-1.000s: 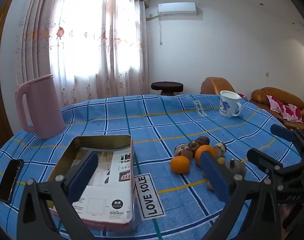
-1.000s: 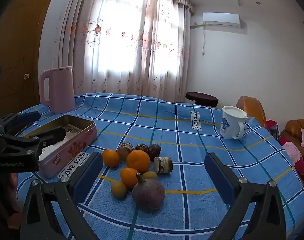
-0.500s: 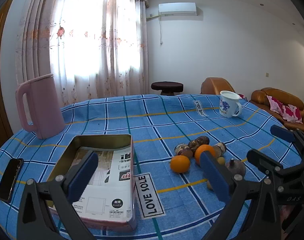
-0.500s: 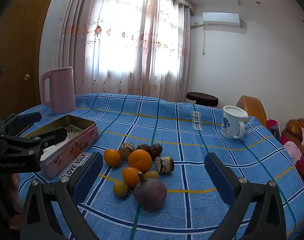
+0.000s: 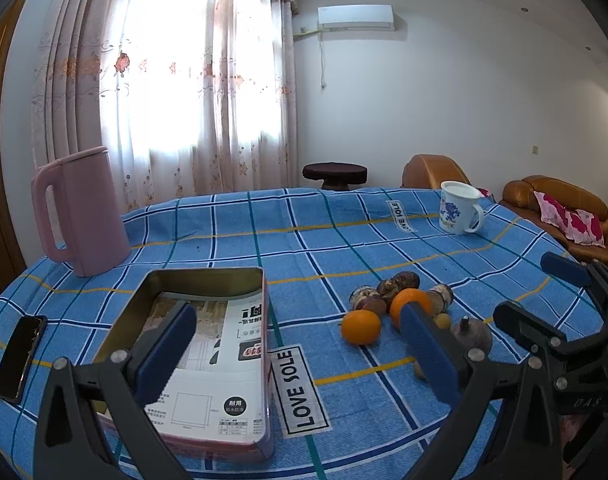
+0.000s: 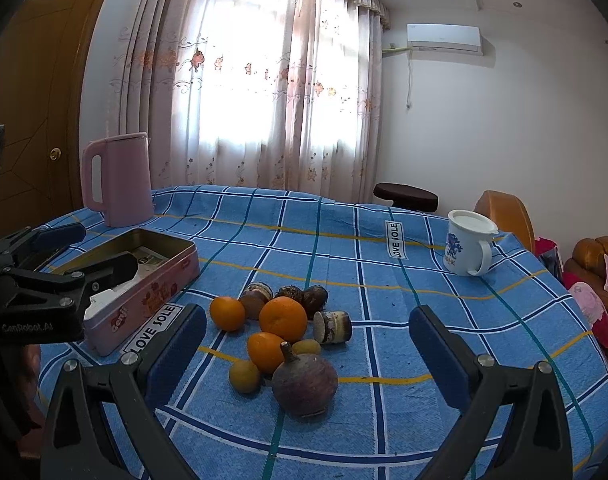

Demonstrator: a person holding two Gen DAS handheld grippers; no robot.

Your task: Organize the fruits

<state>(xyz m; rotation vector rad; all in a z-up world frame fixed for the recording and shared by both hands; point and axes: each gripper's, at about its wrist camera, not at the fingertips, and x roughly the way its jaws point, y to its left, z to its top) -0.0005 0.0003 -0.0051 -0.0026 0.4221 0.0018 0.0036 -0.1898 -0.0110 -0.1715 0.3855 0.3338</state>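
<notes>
A heap of fruit lies mid-table: three oranges (image 6: 283, 318), a purple mangosteen (image 6: 304, 386), small yellow fruits (image 6: 244, 376) and several dark brown fruits (image 6: 315, 298). The heap also shows in the left wrist view (image 5: 410, 305). An open pink tin (image 5: 207, 344) with papers inside sits left of the heap. My left gripper (image 5: 293, 354) is open and empty, over the tin's near right edge. My right gripper (image 6: 307, 358) is open and empty, its fingers either side of the mangosteen, short of it.
A pink kettle (image 5: 81, 210) stands at the back left. A white mug (image 6: 467, 243) stands at the back right. A black phone (image 5: 19, 352) lies at the left table edge. Sofas (image 5: 560, 208) and a dark stool (image 5: 335, 171) stand beyond the blue checked tablecloth (image 5: 304, 240).
The right gripper has crept slightly forward toward the fruit. The left gripper has hardly moved. Both stay open.
</notes>
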